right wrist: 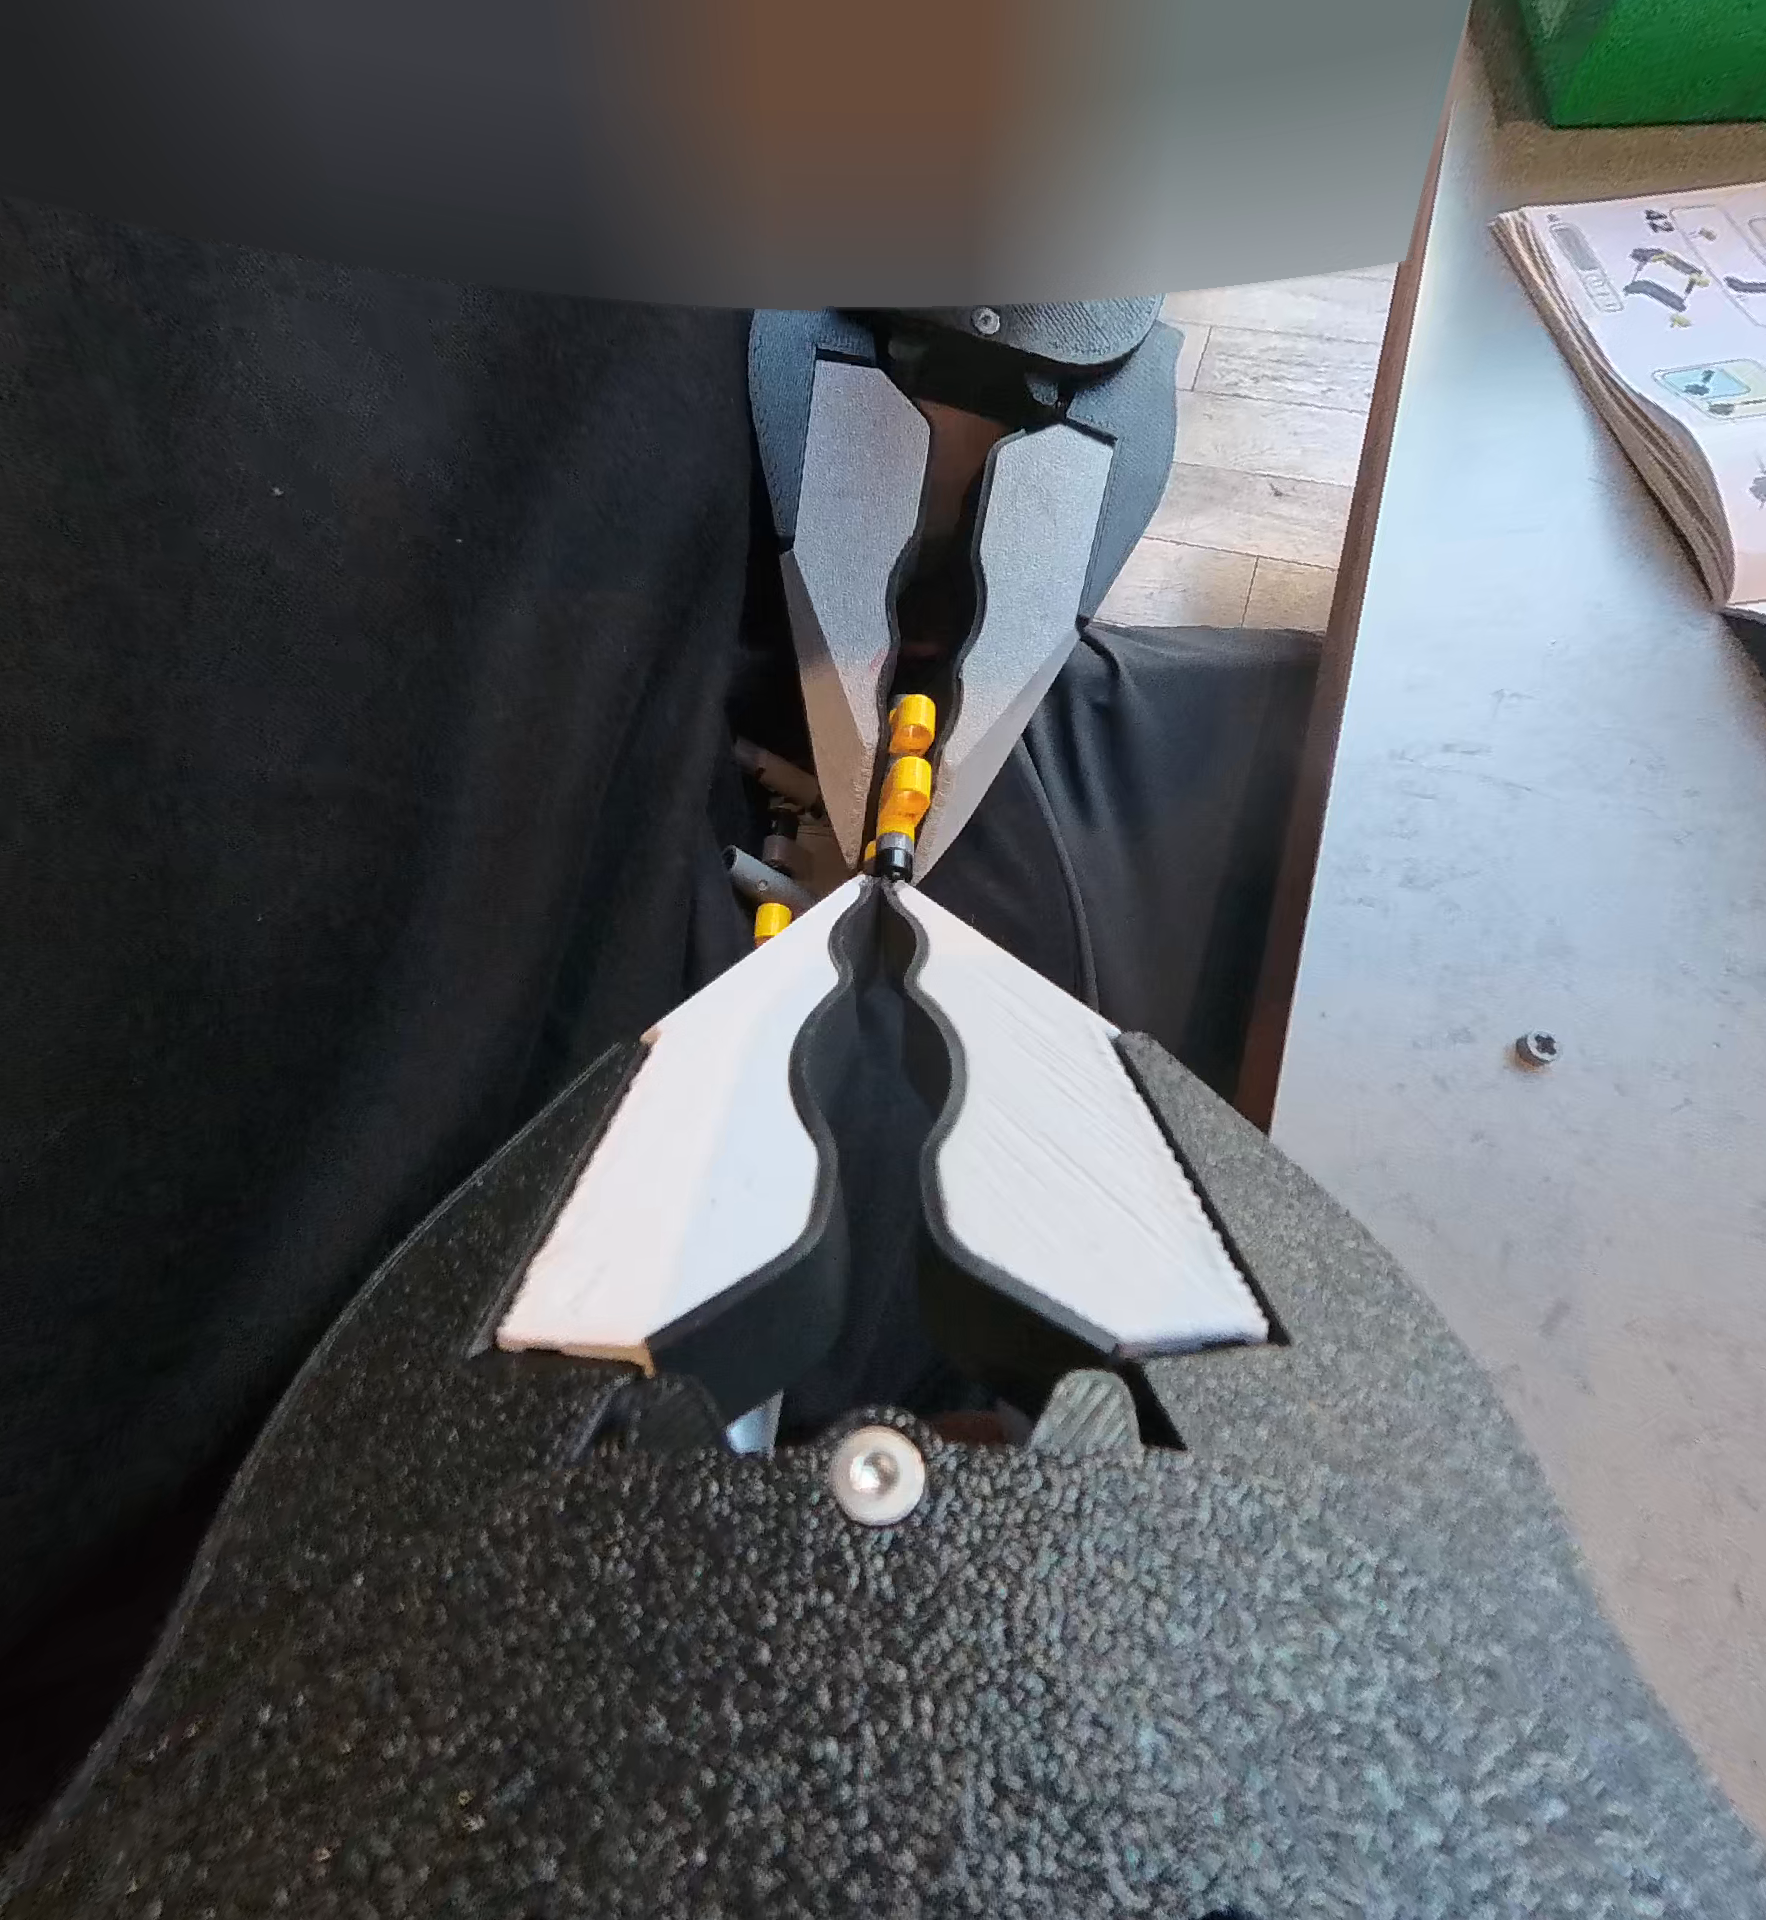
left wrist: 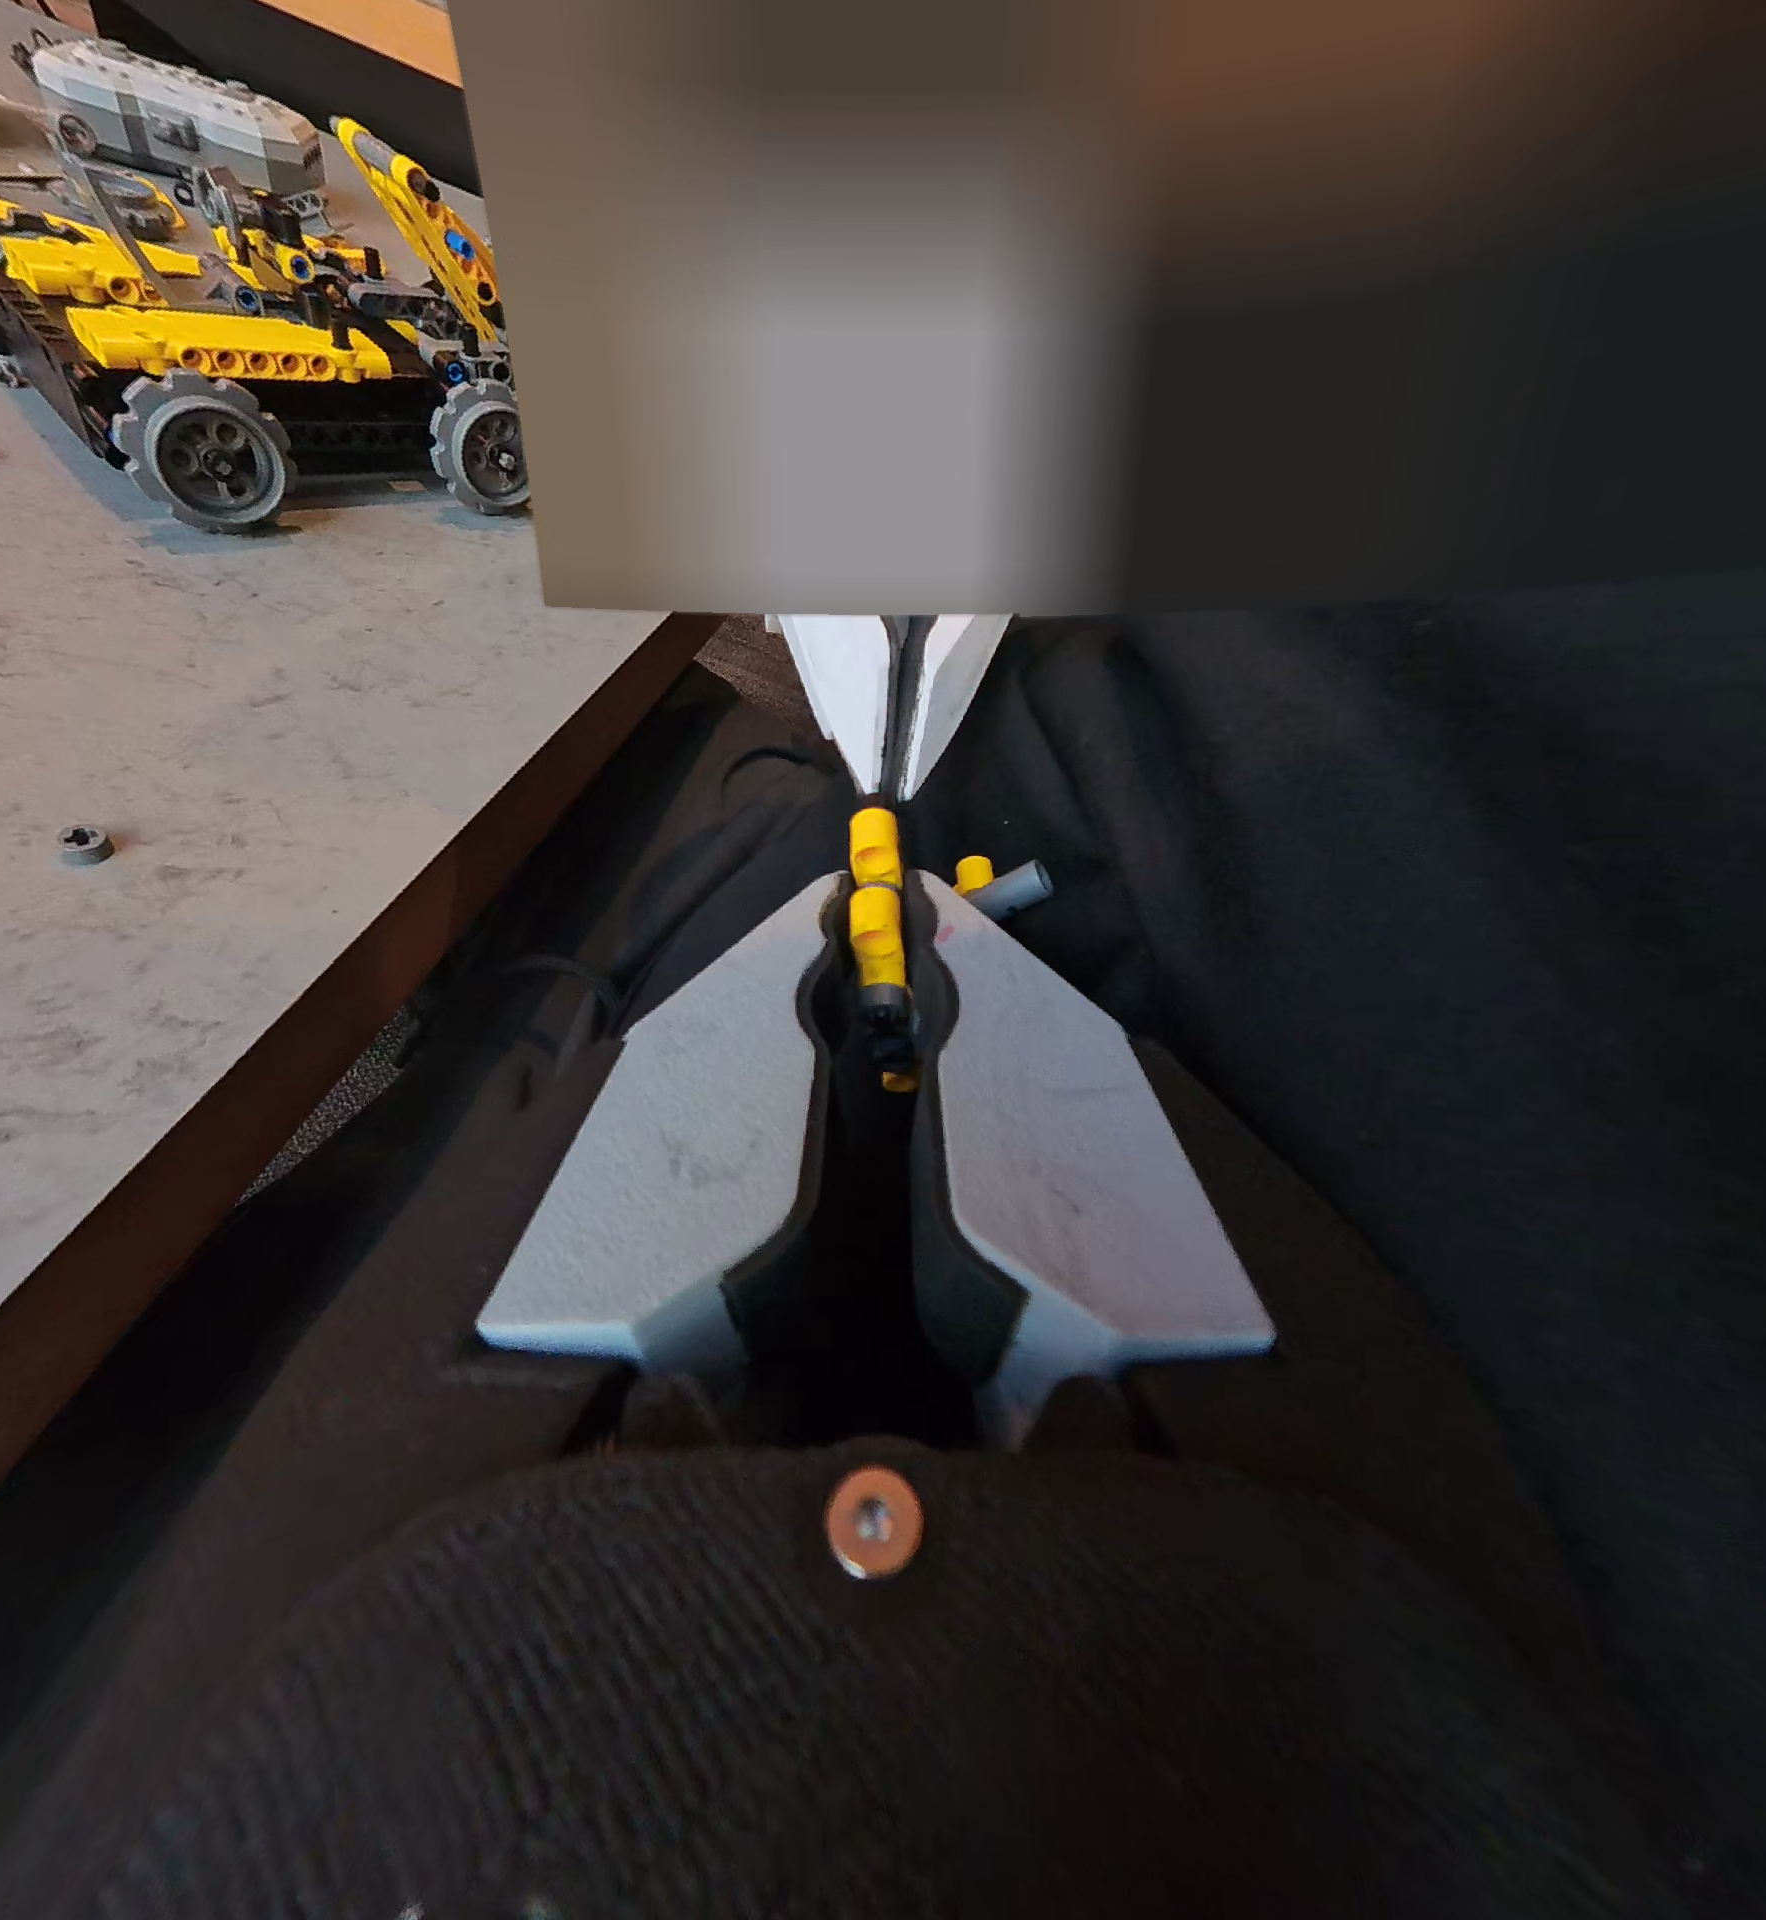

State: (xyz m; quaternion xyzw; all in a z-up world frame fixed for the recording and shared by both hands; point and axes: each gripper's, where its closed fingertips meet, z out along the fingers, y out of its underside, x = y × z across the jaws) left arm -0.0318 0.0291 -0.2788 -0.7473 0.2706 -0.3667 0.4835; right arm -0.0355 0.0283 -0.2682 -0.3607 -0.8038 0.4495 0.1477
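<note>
Left tongs (left wrist: 879,914) are clamped on a small yellow pin assembly (left wrist: 877,930) held off the surface (left wrist: 235,727), right tongs (right wrist: 881,896) pinched on its black tip, looks light, stiff, slippery plastic, so grip the yellow barrels.

left gripper (left wrist: 884,883): pale grey fingers with black inner lining, closed on a small assembly (left wrist: 877,925) of yellow pieces with a black and grey end. facing it, right gripper (right wrist: 881,894): white fingers, black lining, speckled black body. left of the left gripper: mottled grey table (left wrist: 235,727) bearing a yellow, black and grey toy vehicle (left wrist: 235,312) with blue pins. right of the right gripper: white illustrated booklet (right wrist: 1689,364), green box (right wrist: 1689,52).
</note>
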